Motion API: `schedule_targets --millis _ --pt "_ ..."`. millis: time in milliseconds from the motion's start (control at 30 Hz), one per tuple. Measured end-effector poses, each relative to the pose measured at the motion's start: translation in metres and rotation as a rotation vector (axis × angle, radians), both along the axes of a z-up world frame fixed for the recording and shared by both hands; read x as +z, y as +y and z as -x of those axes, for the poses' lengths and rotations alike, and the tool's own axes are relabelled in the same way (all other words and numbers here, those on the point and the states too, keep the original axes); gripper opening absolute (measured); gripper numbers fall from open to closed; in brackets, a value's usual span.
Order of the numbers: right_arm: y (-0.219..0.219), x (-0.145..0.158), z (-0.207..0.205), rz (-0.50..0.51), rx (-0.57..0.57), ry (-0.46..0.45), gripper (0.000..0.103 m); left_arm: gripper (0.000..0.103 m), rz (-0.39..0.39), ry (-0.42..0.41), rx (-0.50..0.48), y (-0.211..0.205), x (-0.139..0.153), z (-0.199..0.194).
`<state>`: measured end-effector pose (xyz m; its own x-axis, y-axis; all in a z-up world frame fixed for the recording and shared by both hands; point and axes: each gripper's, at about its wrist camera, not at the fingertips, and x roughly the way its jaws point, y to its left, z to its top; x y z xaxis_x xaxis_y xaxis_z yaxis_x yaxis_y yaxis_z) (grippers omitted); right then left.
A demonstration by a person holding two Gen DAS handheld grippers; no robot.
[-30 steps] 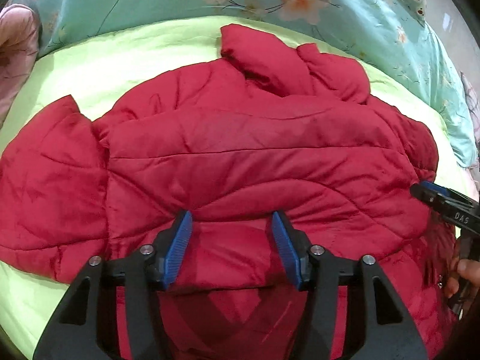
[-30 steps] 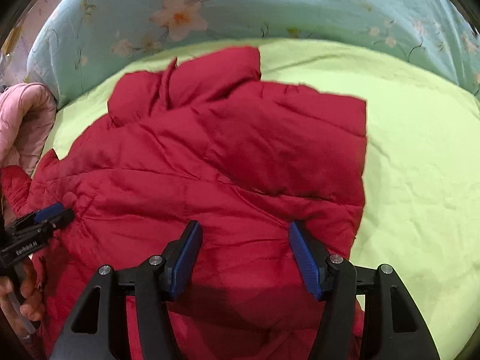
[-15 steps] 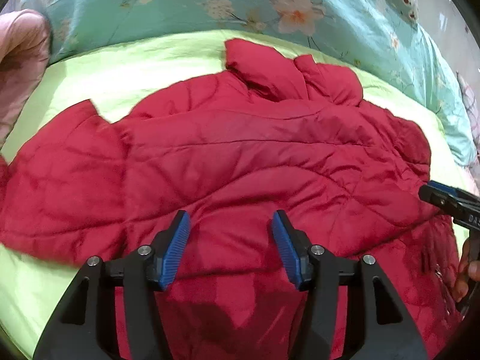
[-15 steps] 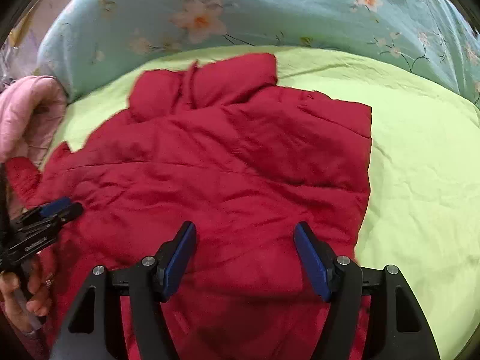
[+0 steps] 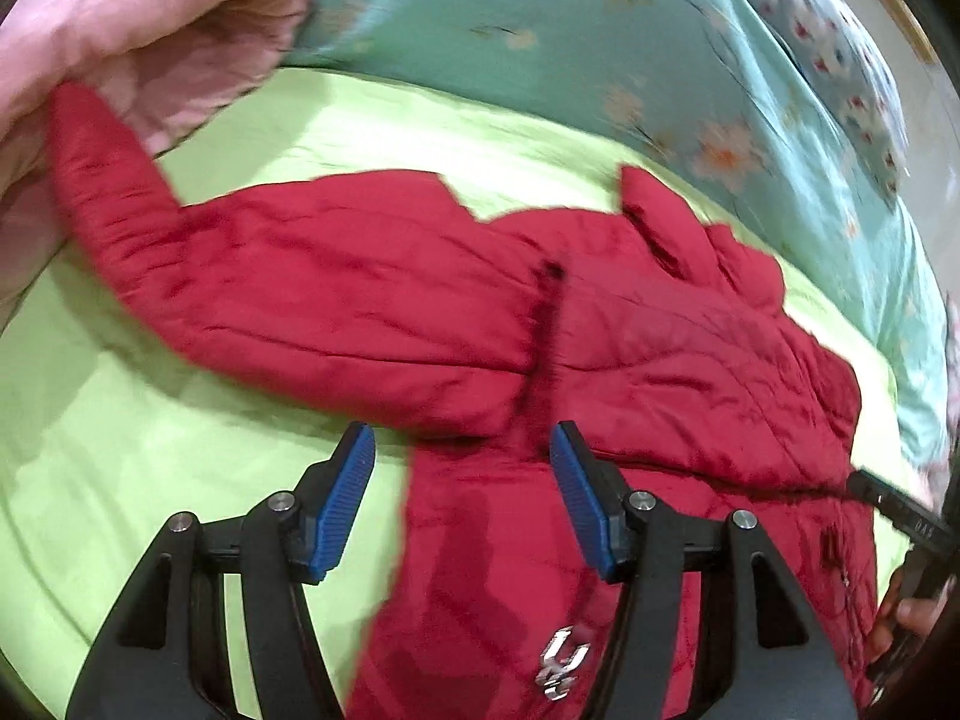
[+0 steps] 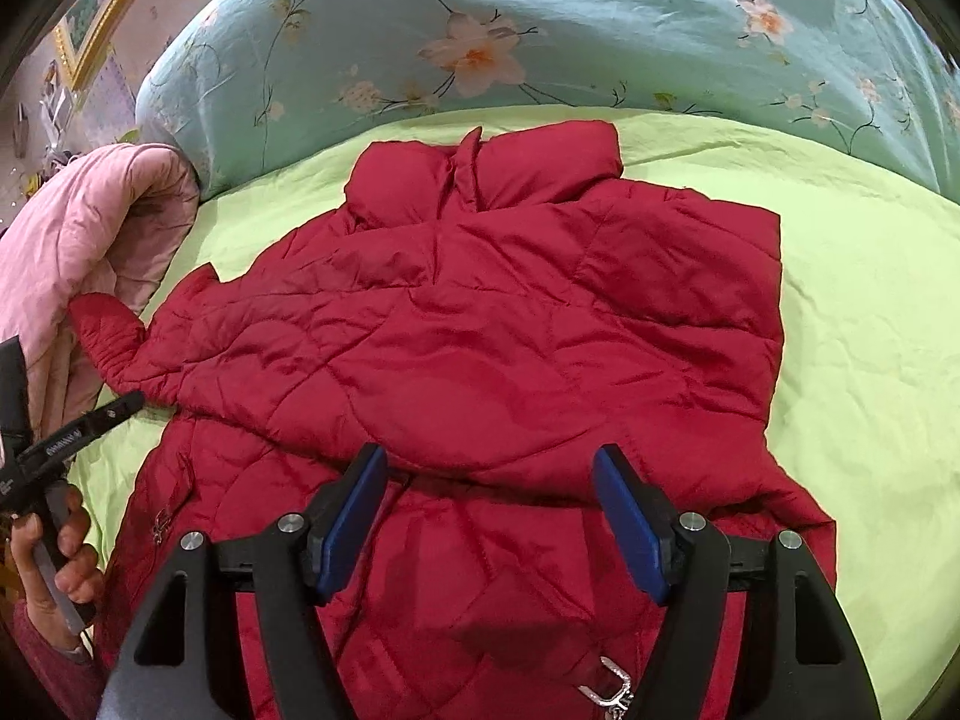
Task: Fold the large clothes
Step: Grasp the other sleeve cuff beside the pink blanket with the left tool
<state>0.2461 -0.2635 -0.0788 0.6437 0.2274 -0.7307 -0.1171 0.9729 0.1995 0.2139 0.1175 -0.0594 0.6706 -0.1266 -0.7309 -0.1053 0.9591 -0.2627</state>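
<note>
Now the jacket is being left spread ahead of both grippers: left and right are held released, the right's jaws just widened, nothing gripped.

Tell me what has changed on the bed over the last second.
The left gripper has swung out toward the red jacket's outstretched sleeve; the right gripper drew back slightly. Both jaws have just been opening, with nothing gripped between them. The jacket stays spread on the green sheet, and the pink quilt and floral duvet have not moved.
</note>
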Motion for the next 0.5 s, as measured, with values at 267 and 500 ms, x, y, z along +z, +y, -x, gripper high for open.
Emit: schedule_targets --millis 267,500 --pt "0.005 -0.004 0.009 -0.022 0.016 0.007 0.073 0.062 -0.018 0.026 0.218 0.074 -0.004 -0.004" --pt "0.013 -0.004 0.010 -0.021 0.044 0.006 0.073 0.074 -0.010 0.026 0.358 0.134 -0.006 -0.033"
